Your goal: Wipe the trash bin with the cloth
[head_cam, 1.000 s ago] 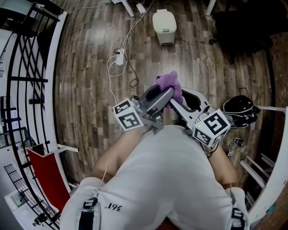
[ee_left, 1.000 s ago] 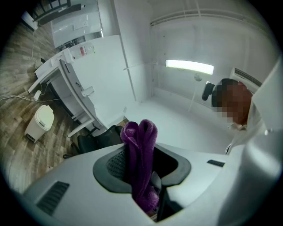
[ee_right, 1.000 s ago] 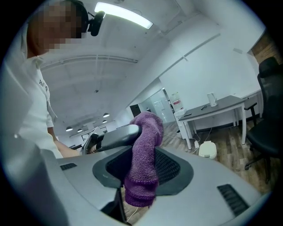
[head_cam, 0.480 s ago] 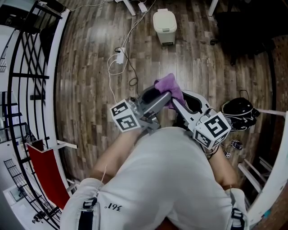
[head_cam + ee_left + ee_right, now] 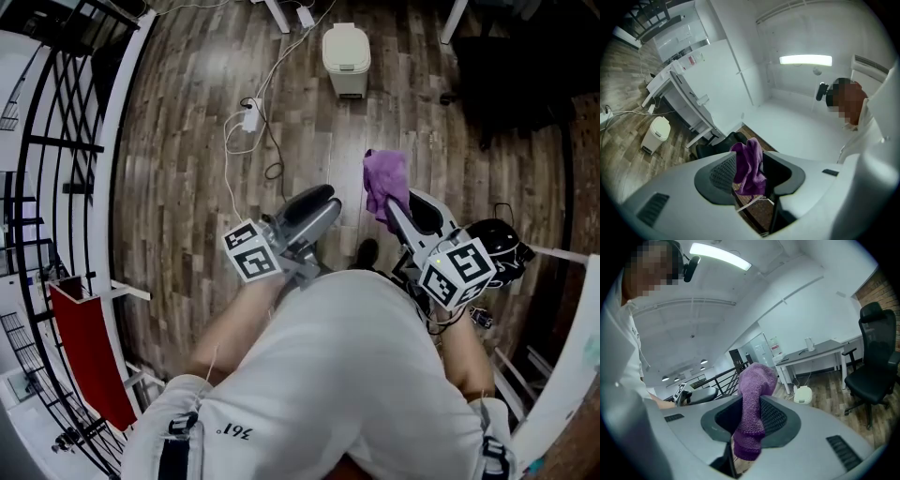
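The two grippers, bunched together over the cloth a second ago, have come apart: the right gripper has swung out to the right and carries the purple cloth with it, while the left gripper has sunk a little and let go. The left jaws have just been opening and now stand spread wide with nothing pressed between their pads. In the left gripper view the cloth shows through the gap between them, but the head view puts it clear of their tips, off to the right. The right jaws have just been closing and are clamped on the cloth. In the right gripper view it is pinched between the ribbed pads, one bunched end standing above them and the other hanging below.

The trash bin, cream with its lid down, stands on the floor far ahead of both grippers, well apart from the cloth and untouched. It sits just in front of the legs of a white desk.

The floor is dark wood plank. A white power strip lies on it with cables trailing towards the desk and back towards the person. A black railing runs down the left side, with a red panel below it. A black office chair stands to the right of the desk.
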A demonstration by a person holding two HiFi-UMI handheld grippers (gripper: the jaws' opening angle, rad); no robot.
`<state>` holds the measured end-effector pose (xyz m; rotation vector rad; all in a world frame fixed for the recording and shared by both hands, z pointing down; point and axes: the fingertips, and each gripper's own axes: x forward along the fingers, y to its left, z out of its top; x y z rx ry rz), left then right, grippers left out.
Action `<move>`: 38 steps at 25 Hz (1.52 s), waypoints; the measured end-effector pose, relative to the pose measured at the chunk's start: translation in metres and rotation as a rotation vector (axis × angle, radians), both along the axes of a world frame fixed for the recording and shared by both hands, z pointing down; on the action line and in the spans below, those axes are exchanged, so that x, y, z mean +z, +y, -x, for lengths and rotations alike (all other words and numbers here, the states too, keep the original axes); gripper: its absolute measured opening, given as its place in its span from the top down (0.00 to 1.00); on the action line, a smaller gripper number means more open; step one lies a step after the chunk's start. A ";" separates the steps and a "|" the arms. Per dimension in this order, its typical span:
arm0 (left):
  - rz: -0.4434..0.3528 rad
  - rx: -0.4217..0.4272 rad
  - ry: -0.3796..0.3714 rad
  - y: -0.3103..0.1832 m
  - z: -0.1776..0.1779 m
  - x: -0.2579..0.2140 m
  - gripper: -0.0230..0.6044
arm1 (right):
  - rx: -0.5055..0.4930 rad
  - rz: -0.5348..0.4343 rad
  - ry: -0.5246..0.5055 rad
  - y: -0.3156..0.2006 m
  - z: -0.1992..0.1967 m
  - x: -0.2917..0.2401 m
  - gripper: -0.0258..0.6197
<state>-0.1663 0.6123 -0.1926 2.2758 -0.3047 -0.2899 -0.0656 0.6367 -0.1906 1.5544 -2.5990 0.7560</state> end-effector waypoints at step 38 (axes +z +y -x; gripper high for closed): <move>-0.135 -0.014 -0.279 -0.278 0.030 0.036 0.96 | 0.202 0.124 0.181 -0.276 -0.058 0.031 0.80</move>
